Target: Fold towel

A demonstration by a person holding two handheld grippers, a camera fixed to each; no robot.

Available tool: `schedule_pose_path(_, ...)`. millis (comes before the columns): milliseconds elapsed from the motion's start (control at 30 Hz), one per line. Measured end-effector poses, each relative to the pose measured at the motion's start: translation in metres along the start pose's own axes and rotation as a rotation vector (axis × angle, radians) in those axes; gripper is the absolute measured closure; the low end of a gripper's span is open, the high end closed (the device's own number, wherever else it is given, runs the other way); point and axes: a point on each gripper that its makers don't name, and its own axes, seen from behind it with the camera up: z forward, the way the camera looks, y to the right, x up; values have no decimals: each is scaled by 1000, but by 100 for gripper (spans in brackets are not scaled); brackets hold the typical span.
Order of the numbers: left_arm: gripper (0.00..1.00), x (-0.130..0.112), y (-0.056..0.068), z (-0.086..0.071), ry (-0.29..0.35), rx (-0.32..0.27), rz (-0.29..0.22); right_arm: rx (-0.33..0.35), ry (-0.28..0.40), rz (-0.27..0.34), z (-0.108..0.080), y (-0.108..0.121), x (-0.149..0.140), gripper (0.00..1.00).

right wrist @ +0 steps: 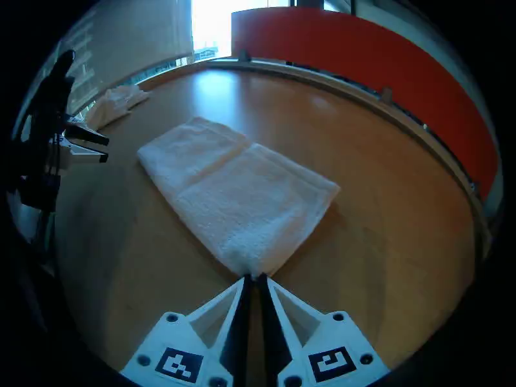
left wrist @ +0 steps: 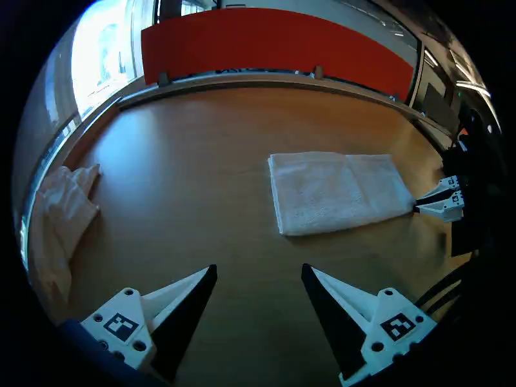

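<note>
A white towel (left wrist: 335, 190) lies folded into a flat rectangle on the wooden table (left wrist: 193, 180), right of centre in the left gripper view. My left gripper (left wrist: 258, 267) hovers open over bare wood, well short of the towel, with nothing between its fingers. In the right gripper view the towel (right wrist: 238, 193) stretches away from my right gripper (right wrist: 253, 278), whose fingers stand almost together on the towel's near corner. That right gripper (left wrist: 417, 204) also appears at the towel's right corner in the left gripper view. The left gripper (right wrist: 105, 148) hangs open at the far left.
A crumpled pile of white cloths (left wrist: 61, 206) sits at the table's left edge, seen again as cloths (right wrist: 116, 103) near the window. A red panel (left wrist: 271, 45) runs along the table's back edge. Bare wood surrounds the towel.
</note>
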Motion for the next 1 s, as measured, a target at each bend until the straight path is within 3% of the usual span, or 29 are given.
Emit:
schedule_pose_path(467, 3, -9, -11, -14, -7, 30, -29, -33, 45, -29, -7, 6, 24, 94)
schedule_pose_path(700, 2, -11, -20, -26, 1, 47, -65, -60, 87, -66, -19, 13, 62, 94)
schedule_pose_path(1000, 3, -15, -32, -41, 15, 76, -117, -58, 138, -167, -23, 5, 117, 94)
